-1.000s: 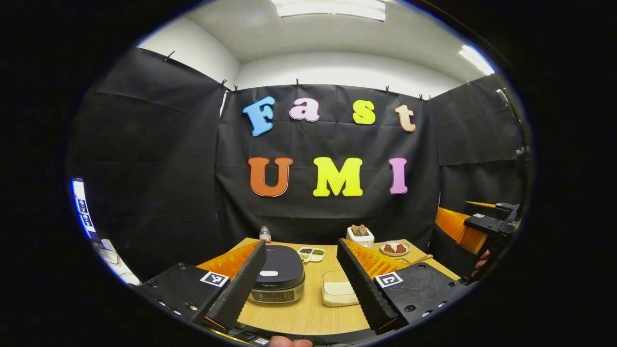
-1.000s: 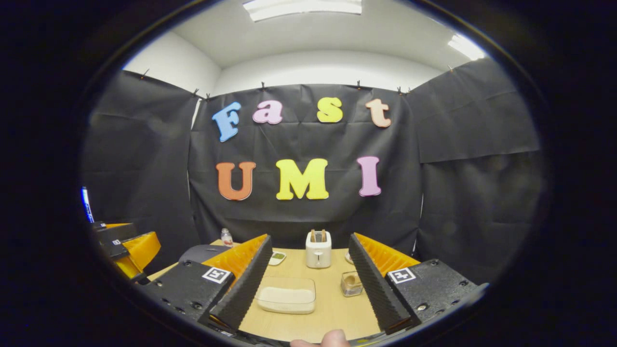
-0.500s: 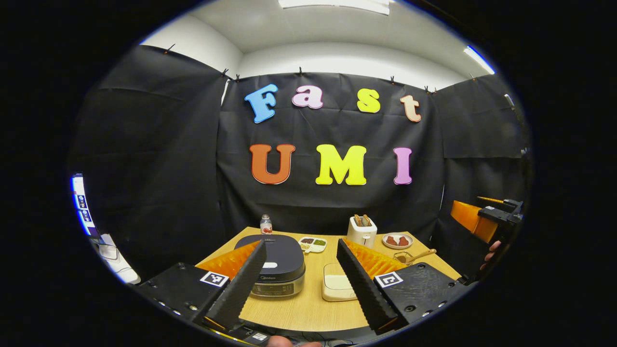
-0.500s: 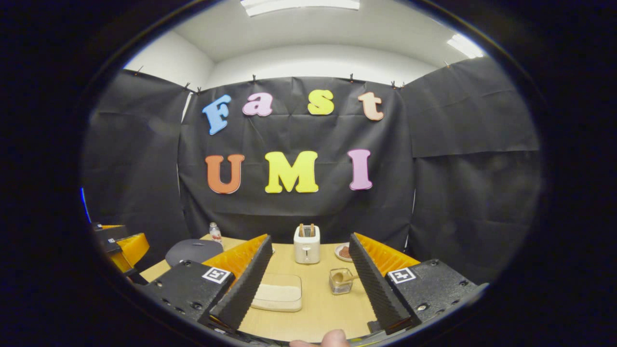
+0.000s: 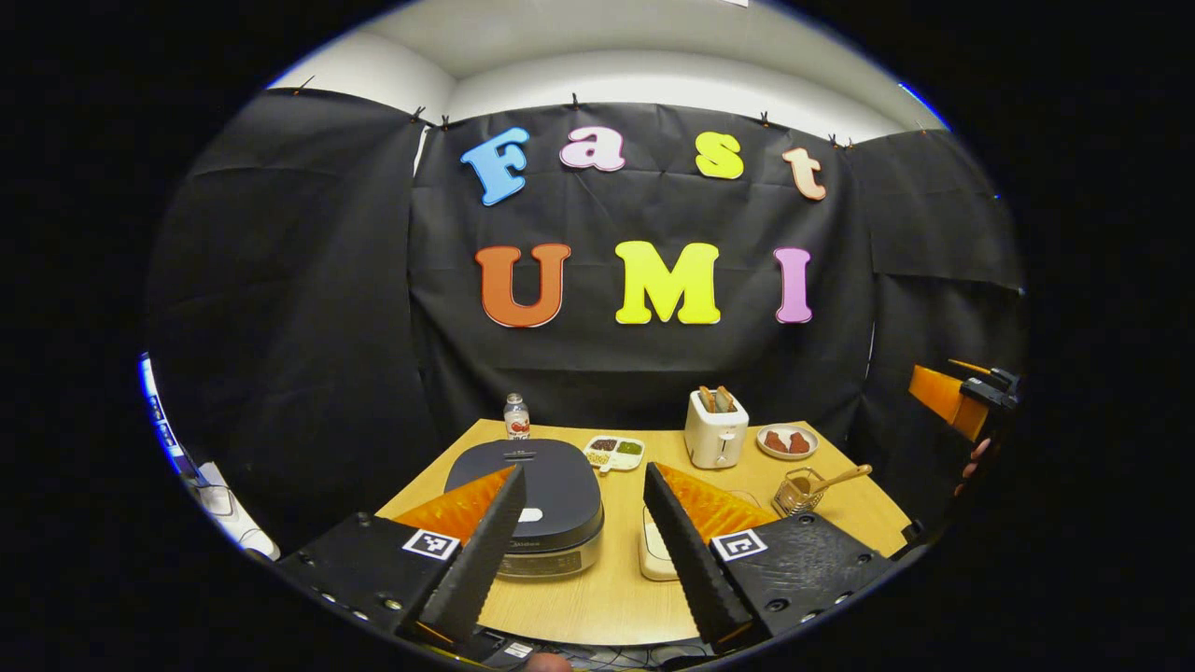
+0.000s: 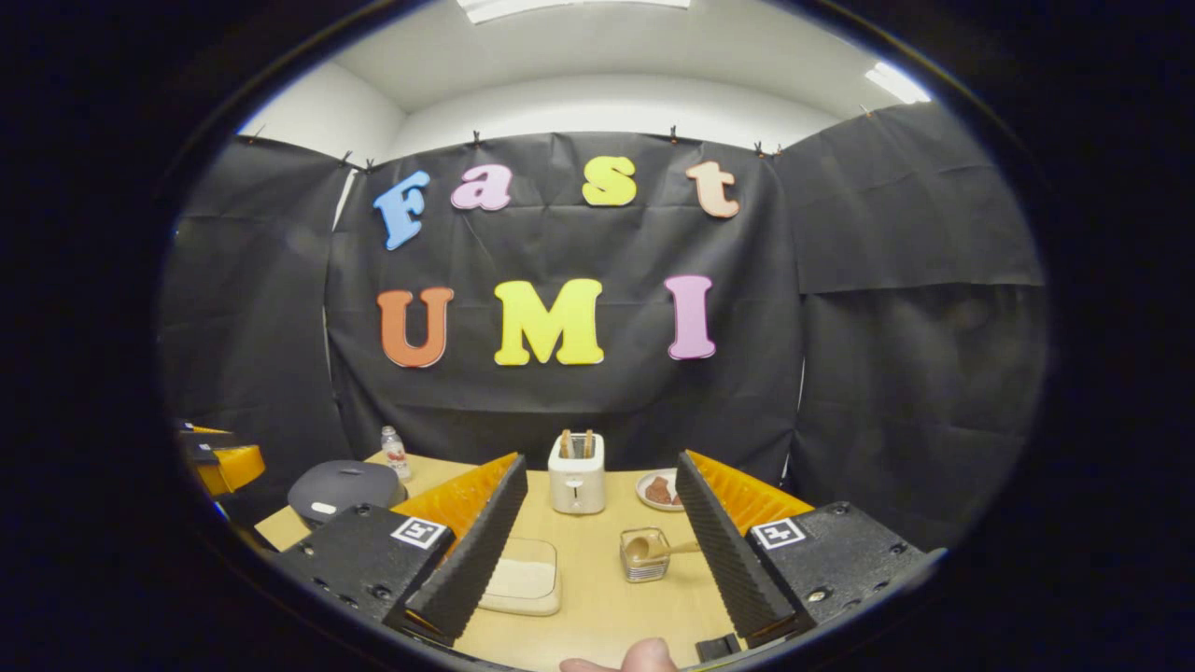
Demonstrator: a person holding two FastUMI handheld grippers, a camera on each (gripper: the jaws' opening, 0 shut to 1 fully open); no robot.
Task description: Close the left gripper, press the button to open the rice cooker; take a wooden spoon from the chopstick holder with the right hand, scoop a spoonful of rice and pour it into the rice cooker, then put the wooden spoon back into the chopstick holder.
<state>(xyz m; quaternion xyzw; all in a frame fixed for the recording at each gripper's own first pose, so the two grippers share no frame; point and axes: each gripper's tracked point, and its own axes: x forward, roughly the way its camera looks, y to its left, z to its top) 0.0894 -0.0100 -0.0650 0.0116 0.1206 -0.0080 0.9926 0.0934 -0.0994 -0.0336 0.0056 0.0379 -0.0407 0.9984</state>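
The wooden counter [image 5: 607,597] carries everything. On its left part sits the dark rice cooker [image 5: 537,481], lid down, with a pale button on the front of the lid; in the right gripper view it lies at the far left [image 6: 344,487]. Just right of the cooker stands a shallow container of rice [image 6: 523,583]. A white toaster [image 5: 715,431] with slices in its slots stands near the back wall, beside a small plate [image 5: 787,441] of brown pieces. A divided dish [image 5: 614,451] and a small bottle [image 5: 515,417] sit behind the cooker. The wire chopstick holder [image 6: 644,555] stands right of the rice container, with the wooden spoon [image 6: 658,549] lying tilted in it. The left tongs [image 5: 579,546] are spread apart above the counter's near edge, holding nothing. The right tongs [image 6: 597,551] are likewise spread and empty.
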